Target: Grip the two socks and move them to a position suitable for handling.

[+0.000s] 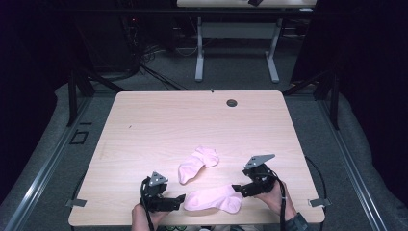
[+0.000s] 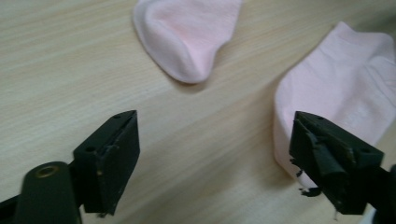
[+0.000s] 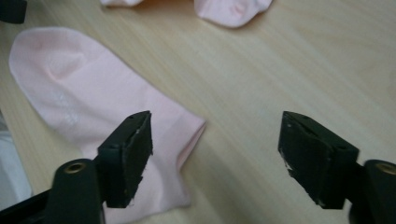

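High view: the near sock [image 1: 214, 199] lies flat on the worktop [image 1: 159, 120] between the left hand-held gripper [image 1: 181, 199] and right hand-held gripper [image 1: 236, 188], the far sock [image 1: 197, 164] at 12 o'clock.

Left gripper view: jaws agape; close squarely on the toe.

Right gripper view: jaws spread; pinch the cuff edge.

Grey carpet [image 1: 231, 82]; dark surroundings
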Motion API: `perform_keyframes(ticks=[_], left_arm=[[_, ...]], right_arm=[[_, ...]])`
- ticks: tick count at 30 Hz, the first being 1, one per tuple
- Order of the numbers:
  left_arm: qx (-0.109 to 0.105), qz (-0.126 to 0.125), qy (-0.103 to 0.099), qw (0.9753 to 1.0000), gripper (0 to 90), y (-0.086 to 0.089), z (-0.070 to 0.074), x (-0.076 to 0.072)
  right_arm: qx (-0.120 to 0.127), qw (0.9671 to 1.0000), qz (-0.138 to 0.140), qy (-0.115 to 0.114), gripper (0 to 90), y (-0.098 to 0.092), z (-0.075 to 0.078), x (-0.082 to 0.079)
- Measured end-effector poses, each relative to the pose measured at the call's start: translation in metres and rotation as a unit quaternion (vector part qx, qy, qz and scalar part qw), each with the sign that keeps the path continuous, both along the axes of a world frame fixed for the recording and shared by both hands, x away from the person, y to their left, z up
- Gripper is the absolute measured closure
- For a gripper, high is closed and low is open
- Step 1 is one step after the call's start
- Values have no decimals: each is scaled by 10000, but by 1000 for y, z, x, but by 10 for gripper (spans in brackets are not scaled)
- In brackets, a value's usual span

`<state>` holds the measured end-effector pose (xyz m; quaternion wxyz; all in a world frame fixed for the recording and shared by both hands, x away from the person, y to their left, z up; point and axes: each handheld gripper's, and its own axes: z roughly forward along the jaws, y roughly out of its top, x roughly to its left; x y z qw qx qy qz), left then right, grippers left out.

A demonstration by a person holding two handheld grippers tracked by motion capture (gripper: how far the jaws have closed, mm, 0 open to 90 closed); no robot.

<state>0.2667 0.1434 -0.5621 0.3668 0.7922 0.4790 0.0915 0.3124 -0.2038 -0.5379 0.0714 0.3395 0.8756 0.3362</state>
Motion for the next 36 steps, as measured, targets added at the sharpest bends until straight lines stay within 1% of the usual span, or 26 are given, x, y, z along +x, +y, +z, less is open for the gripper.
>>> perform_keyframes(ticks=[3, 5, 6, 8, 9, 10, 11, 14, 16, 17, 18, 19, 20, 21, 22, 23, 24, 28, 29, 31, 32, 33, 35, 36], left_arm=[[59, 52, -31, 10000, 110, 2, 1, 8], [68, 93, -28, 9999, 110, 1, 2, 13], [119, 89, -51, 9999, 122, 1, 3, 16], [128, 106, -73, 9998, 146, 1, 4, 22], [128, 106, -73, 9998, 156, 1, 4, 22], [180, 109, -70, 9998, 158, -1, 5, 29], [184, 112, -65, 9997, 169, -2, 5, 32], [233, 96, -39, 9997, 229, -5, 4, 40], [260, 87, -25, 9996, 271, -7, 4, 42], [302, 90, 11, 9995, 290, -9, 2, 46], [310, 93, 20, 9995, 308, -10, 2, 48], [334, 78, 19, 9994, 335, -10, 2, 49], [338, 88, 33, 9994, 350, -11, 1, 50], [363, 92, 34, 9993, 359, -11, 1, 51], [369, 84, 49, 9993, 379, -12, 1, 51], [369, 84, 49, 9993, 391, -12, 1, 51], [362, 100, 87, 9993, 398, -13, 0, 52], [407, 51, 99, 9991, 438, -13, -1, 54], [403, 45, 105, 9991, 445, -14, -1, 55], [418, 60, 124, 9990, 452, -14, -2, 56], [405, 55, 141, 9991, 464, -14, -2, 57], [421, 46, 130, 9990, 466, -14, -2, 57], [417, 53, 140, 9990, 472, -14, -3, 58], [417, 53, 161, 9990, 481, -15, -3, 58]], right_arm=[[-16, 10000, 10, -86, 174, 3, 6, 12], [-61, 9998, 100, -162, 183, 7, 9, 20], [-76, 9997, 116, -181, 186, 9, 10, 24], [-85, 9996, 154, -209, 200, 14, 12, 33], [-85, 9996, 154, -209, 200, 14, 12, 33], [-96, 9996, 174, -224, 206, 19, 12, 42], [-101, 9995, 204, -219, 211, 21, 12, 47], [-85, 9993, 217, -285, 228, 27, 13, 59], [-91, 9993, 237, -272, 244, 32, 14, 67], [-93, 9993, 239, -283, 256, 34, 15, 70], [-74, 9991, 267, -310, 263, 36, 15, 74], [-89, 9992, 279, -284, 275, 39, 15, 78], [-87, 9992, 268, -293, 291, 42, 15, 81], [-90, 9991, 316, -285, 303, 45, 14, 85], [-146, 9988, 344, -309, 318, 48, 14, 89], [-143, 9987, 340, -348, 342, 51, 13, 92], [-184, 9985, 370, -351, 359, 54, 12, 96], [-290, 9980, 475, -301, 418, 66, 8, 110], [-305, 9978, 468, -367, 449, 70, 6, 112], [-407, 9972, 547, -296, 456, 76, 3, 119], [-407, 9971, 574, -281, 470, 79, 1, 121], [-506, 9965, 610, -260, 483, 82, 0, 124], [-531, 9964, 612, -253, 489, 84, -2, 126], [-545, 9962, 642, -238, 507, 88, -5, 131]])
